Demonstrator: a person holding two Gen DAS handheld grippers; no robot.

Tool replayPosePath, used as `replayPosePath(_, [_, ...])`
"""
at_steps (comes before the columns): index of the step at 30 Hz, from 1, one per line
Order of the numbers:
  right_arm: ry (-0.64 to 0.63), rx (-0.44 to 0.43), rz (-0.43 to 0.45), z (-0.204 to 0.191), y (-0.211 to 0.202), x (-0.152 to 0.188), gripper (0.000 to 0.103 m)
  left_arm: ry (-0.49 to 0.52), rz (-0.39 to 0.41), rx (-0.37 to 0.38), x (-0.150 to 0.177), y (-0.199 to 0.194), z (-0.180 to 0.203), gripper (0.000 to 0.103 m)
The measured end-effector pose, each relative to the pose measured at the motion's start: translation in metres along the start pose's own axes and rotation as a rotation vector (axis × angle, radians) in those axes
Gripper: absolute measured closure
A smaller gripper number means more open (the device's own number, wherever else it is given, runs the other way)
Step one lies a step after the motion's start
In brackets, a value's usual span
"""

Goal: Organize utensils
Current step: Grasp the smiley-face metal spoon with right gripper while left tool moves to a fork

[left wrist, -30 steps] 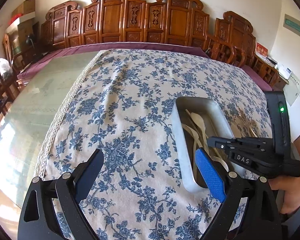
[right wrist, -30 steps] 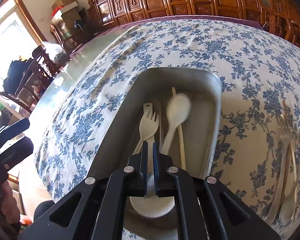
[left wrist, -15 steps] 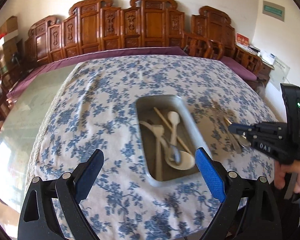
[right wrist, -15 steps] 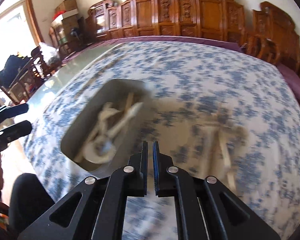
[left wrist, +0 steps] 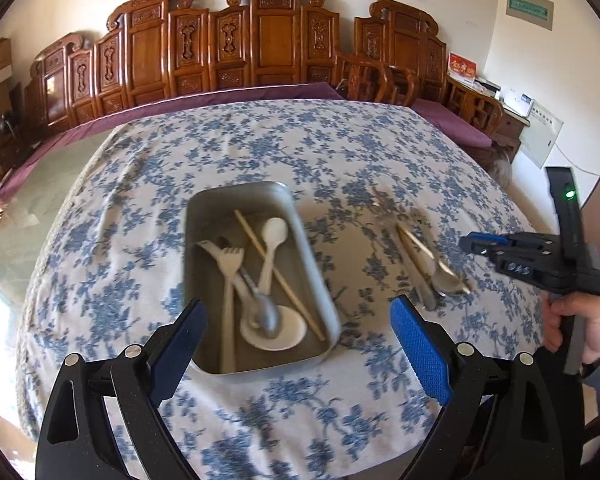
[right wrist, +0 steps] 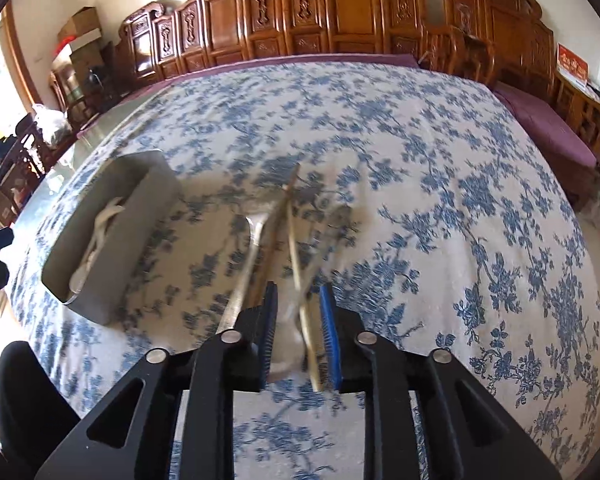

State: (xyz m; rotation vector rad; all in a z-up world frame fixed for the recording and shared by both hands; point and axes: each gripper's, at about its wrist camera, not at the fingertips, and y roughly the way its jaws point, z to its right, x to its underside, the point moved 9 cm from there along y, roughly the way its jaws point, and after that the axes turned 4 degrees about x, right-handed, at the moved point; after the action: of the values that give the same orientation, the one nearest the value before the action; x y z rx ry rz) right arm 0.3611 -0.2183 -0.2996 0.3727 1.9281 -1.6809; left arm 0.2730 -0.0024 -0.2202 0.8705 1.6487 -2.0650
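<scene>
We hold the right tongs (right wrist: 298, 332) partly spread over the loose utensils (right wrist: 288, 240) at frame centre, long axes pointing away. The tray (right wrist: 112, 240) sits left. The left tongs (left wrist: 296, 344) hover spread wide.

Daylight floods my room from the window at left, glaring white on the glass tabletop (left wrist: 24, 216). Motion blur smears the tablecloth (right wrist: 440, 184) and loose cutlery (right wrist: 284, 232). Fisheye bends the carved chairs (left wrist: 260, 40); corners go black.
</scene>
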Motion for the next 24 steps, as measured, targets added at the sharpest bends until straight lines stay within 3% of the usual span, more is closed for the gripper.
replayPosePath(16, [0.058, -0.022, -0.082, -0.007, 0.055, 0.003, 0.077, -0.021, -0.029, 0.055, 0.015, 0.015, 0.031, 0.014])
replayPosePath(20, [0.013, 0.023, -0.073, -0.012, 0.057, 0.003, 0.078, -0.019, -0.032, 0.058, 0.016, 0.016, 0.034, 0.014])
replayPosePath(22, [-0.01, 0.064, -0.074, -0.011, 0.057, 0.004, 0.09, -0.02, -0.034, 0.06, 0.017, 0.017, 0.035, 0.014])
replayPosePath(24, [0.008, 0.051, -0.081, -0.008, 0.056, 0.005, 0.094, -0.017, -0.039, 0.061, 0.018, 0.019, 0.036, 0.014])
